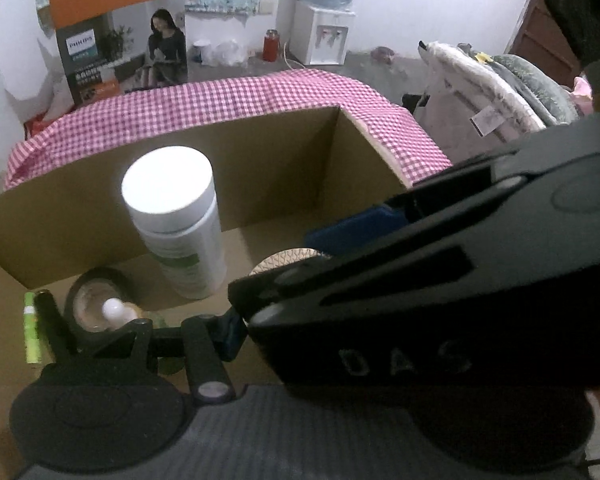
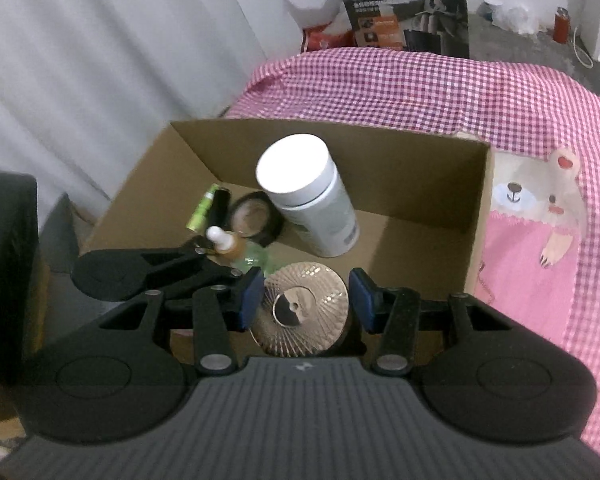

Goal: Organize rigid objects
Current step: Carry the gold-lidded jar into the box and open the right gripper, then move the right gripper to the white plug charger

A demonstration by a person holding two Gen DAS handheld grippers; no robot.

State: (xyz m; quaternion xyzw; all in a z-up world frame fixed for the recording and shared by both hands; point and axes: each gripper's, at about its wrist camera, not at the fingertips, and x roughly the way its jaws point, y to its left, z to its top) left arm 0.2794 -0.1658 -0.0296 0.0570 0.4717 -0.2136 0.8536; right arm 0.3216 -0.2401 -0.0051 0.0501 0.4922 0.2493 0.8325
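An open cardboard box (image 2: 420, 184) stands on the bed. My right gripper (image 2: 306, 300) hangs low over its near side, blue pads pressed on either edge of a round ribbed golden disc (image 2: 300, 308). A white-capped bottle (image 2: 312, 208) stands in the box. Beside it lie a black tape roll (image 2: 256, 216), a green tube (image 2: 202, 212), a black tube (image 2: 220, 208) and a small amber dropper bottle (image 2: 224, 244). My left gripper (image 1: 296, 332) shows only its left blue pad (image 1: 233, 334). The right gripper's black body (image 1: 420, 300) hides its other finger and whatever sits between them.
A pink checked cloth (image 2: 420, 88) covers the bed, with a bear-print blanket (image 2: 540, 220) right of the box. A tall printed carton (image 2: 400, 4) stands behind. A water dispenser (image 1: 324, 36) and stacked blankets (image 1: 500, 88) sit further off. A pale curtain (image 2: 100, 60) hangs at the left.
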